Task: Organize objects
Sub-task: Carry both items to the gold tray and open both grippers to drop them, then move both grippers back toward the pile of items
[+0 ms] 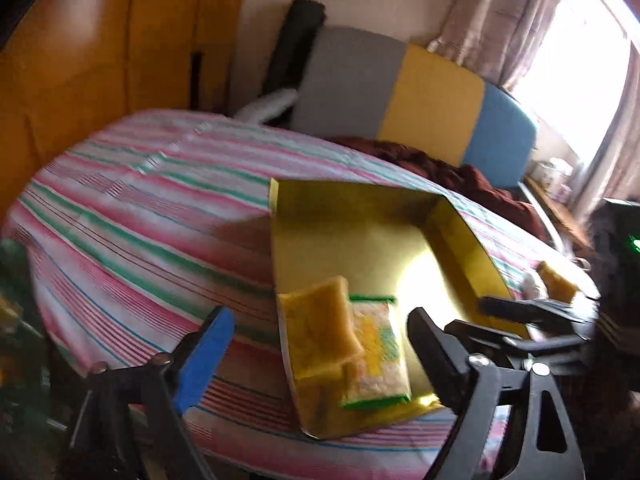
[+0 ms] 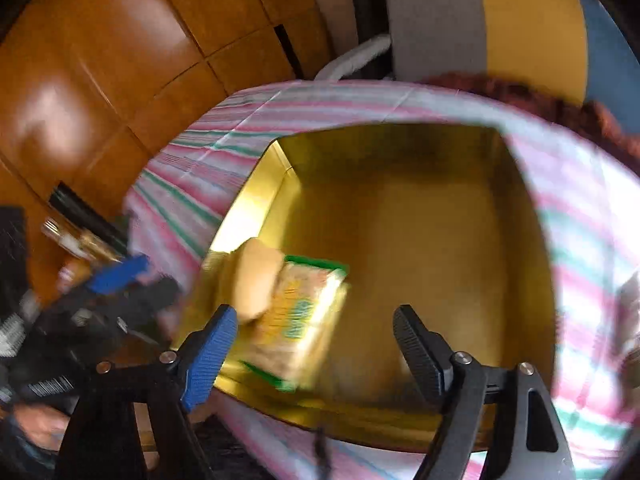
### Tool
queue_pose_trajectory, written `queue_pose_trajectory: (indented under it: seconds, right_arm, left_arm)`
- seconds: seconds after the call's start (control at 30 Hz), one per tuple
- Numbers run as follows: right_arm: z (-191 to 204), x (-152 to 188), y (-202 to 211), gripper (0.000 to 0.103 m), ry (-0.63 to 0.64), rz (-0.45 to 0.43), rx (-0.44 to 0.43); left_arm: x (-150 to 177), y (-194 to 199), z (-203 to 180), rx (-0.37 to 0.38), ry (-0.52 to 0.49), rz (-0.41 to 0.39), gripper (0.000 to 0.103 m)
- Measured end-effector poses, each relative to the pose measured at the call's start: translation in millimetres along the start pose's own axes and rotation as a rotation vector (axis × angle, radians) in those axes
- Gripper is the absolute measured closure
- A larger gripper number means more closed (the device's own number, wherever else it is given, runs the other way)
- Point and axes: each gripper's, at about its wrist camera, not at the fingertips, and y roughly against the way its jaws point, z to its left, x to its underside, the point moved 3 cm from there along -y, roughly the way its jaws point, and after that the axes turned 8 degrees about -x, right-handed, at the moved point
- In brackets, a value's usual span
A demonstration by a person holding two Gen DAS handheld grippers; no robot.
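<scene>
Packets lie in the near left corner of the shallow yellow cardboard box (image 1: pixel 360 240) on the striped tabletop (image 1: pixel 140 200): a soft orange-yellow packet (image 1: pixel 320 316) overlapping a crinkly green-edged packet (image 1: pixel 378 360). We judge both light, slippery and crushable, best pinched at an edge. Our left hand-held gripper (image 1: pixel 320 360) and right hand-held gripper (image 2: pixel 316 352) gape wide, holding nothing. Beyond the box stands a grey, yellow and blue cushion (image 1: pixel 420 100).

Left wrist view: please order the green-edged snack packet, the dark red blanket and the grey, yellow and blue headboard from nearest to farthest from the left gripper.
1. Green-edged snack packet: in the gold tray, between the jaws.
2. Dark red blanket: beyond the tray, right.
3. Headboard: against the far wall.
</scene>
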Motion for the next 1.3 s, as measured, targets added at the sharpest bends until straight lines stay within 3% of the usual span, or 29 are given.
queue_pose_trajectory:
  seconds: [0.1, 0.2, 0.27, 0.33, 0.43, 0.77, 1.3]
  right_arm:
    - [13.3, 1.5, 18.1, 0.021, 0.116, -0.115, 0.123]
    - [12.8, 5.2, 32.2, 0.021, 0.124, -0.183, 0.243]
    - [7.5, 7.5, 26.9, 0.022, 0.085, -0.141, 0.203]
    - [-1.1, 13.4, 22.9, 0.031, 0.019, -0.103, 0.162]
    - [-9.3, 19.1, 25.0, 0.033, -0.010, -0.114, 0.194]
    - [-32.6, 36.9, 57.0, 0.033, -0.086, -0.166, 0.187]
    - [-99.6, 65.1, 110.9, 0.033, -0.229, -0.225, 0.274]
  left_arm:
    - [-3.8, 7.5, -3.5, -0.071, -0.020, -0.070, 0.004]
    - [-4.9, 15.4, -7.5, -0.129, -0.053, -0.123, 0.000]
    - [-5.3, 21.2, -9.1, -0.128, -0.059, -0.150, 0.000]
    - [-4.8, 26.7, -10.8, -0.127, -0.065, -0.173, 0.000]
    - [-4.9, 32.4, -16.8, -0.143, -0.096, -0.192, 0.000]
    - [-4.7, 40.5, -45.8, -0.164, -0.191, -0.189, 0.000]
    - [7.6, 44.5, -102.2, -0.104, -0.349, -0.182, 0.000]
